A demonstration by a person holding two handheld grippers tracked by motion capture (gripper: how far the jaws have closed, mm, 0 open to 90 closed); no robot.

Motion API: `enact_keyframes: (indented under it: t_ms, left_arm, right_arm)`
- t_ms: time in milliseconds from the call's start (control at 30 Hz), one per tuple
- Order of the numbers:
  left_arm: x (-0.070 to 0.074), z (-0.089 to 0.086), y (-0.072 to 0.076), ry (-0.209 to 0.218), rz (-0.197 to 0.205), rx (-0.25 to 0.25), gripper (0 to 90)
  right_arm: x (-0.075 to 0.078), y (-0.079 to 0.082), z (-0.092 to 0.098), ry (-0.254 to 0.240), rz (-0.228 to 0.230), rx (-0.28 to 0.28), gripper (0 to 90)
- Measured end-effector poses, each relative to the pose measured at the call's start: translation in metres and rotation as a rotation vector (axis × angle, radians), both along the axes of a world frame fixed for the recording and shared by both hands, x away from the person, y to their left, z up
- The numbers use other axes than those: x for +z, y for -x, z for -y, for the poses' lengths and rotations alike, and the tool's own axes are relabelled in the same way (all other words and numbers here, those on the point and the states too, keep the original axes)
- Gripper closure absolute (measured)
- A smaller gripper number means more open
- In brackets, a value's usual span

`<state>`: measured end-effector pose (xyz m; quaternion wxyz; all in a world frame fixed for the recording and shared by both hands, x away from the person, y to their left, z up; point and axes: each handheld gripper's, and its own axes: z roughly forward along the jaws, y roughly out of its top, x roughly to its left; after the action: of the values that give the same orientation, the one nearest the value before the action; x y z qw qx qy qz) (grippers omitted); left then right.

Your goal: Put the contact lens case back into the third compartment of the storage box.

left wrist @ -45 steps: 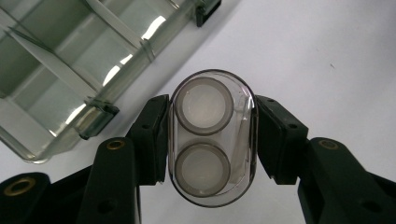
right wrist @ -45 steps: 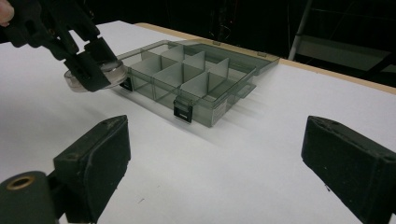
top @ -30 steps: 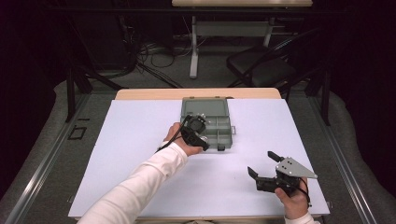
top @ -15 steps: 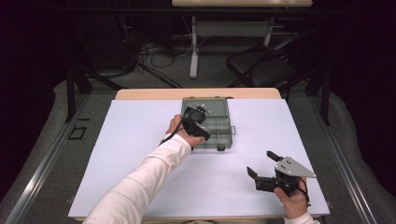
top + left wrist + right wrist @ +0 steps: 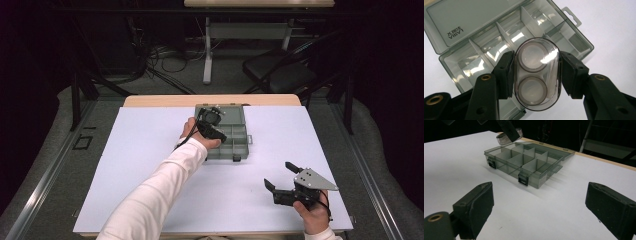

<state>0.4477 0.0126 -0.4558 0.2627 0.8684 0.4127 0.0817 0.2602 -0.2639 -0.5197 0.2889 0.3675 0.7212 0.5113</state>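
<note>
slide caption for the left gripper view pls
Left tool grips a clear oval two-well case above an open, empty compartment box.

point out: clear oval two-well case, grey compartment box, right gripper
clear oval plastic case with two round wells (image 5: 537,75), left gripper view, its middle between the wells
grey translucent plastic compartment box (image 5: 524,180), right gripper view, front latch
right gripper (image 5: 279,176), high view, between fingertips

High view looks down from afar; both gripper views, closer, share the compartment box (image 5: 227,132).
</note>
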Motion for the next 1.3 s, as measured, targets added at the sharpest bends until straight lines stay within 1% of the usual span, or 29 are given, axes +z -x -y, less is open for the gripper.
enact_keyframes:
  t_ms: [33, 67, 167, 200, 267, 333, 467, 600, 700, 767, 800, 900, 1000, 1033, 1233, 1300]
  left_arm:
    - [0.0, 0.0, -0.001, 0.003, 0.005, 0.007, 49.1]
    - [0.0, 0.0, -0.003, 0.002, 0.004, 0.006, 49.1]
    - [0.001, 0.001, -0.007, 0.016, 0.002, 0.021, 49.1]
    - [0.001, 0.002, -0.008, 0.018, 0.008, 0.024, 49.1]
    - [0.001, 0.002, -0.01, 0.013, 0.011, 0.029, 49.1]
    - [0.0, 0.003, -0.012, 0.012, 0.022, 0.034, 49.1]
    - [-0.001, 0.005, -0.015, 0.021, 0.021, 0.045, 49.1]
    - [-0.002, 0.007, -0.019, 0.018, 0.027, 0.054, 49.1]
    - [-0.003, 0.008, -0.022, 0.026, 0.032, 0.061, 49.1]
    - [-0.004, 0.009, -0.024, 0.041, 0.026, 0.069, 49.1]
    - [-0.004, 0.009, -0.026, 0.04, 0.026, 0.072, 49.1]
    - [-0.005, 0.01, -0.028, 0.052, 0.038, 0.079, 49.1]
    - [-0.008, 0.011, -0.031, 0.068, 0.051, 0.072, 49.1]
    - [-0.008, 0.011, -0.032, 0.071, 0.049, 0.074, 49.1]
    - [-0.013, 0.013, -0.035, 0.075, 0.058, 0.082, 49.1]
    - [-0.015, 0.013, -0.037, 0.079, 0.073, 0.081, 49.1]
  right_arm:
    - [0.0, 0.0, 0.0, 0.0, -0.001, 0.0, 7.8]
    - [0.0, 0.0, 0.0, 0.0, -0.001, 0.0, 7.8]
    - [0.0, 0.0, -0.001, 0.003, -0.003, 0.005, 7.8]
    - [0.0, 0.0, -0.001, 0.003, 0.002, 0.003, 7.8]
    - [0.0, 0.0, -0.001, 0.003, 0.0, 0.003, 7.8]
    - [0.0, 0.0, -0.002, 0.003, 0.005, 0.004, 7.8]
    - [0.0, -0.001, -0.001, 0.003, 0.005, 0.004, 7.8]
    - [0.0, 0.0, -0.001, 0.005, 0.002, 0.006, 7.9]
    - [0.0, -0.001, -0.001, 0.002, 0.005, 0.006, 7.9]
    - [0.0, 0.0, -0.002, 0.005, 0.001, 0.007, 7.9]
    - [0.0, -0.001, -0.002, 0.006, 0.0, 0.008, 7.9]
    - [0.0, -0.001, -0.002, 0.006, -0.001, 0.009, 7.9]
    - [-0.001, -0.001, -0.002, 0.004, -0.001, 0.008, 7.9]
    - [-0.001, -0.001, -0.001, 0.003, -0.002, 0.008, 7.9]
    - [-0.001, -0.001, -0.001, 0.003, -0.002, 0.009, 7.9]
    - [-0.001, -0.001, -0.002, 0.003, -0.003, 0.01, 7.9]
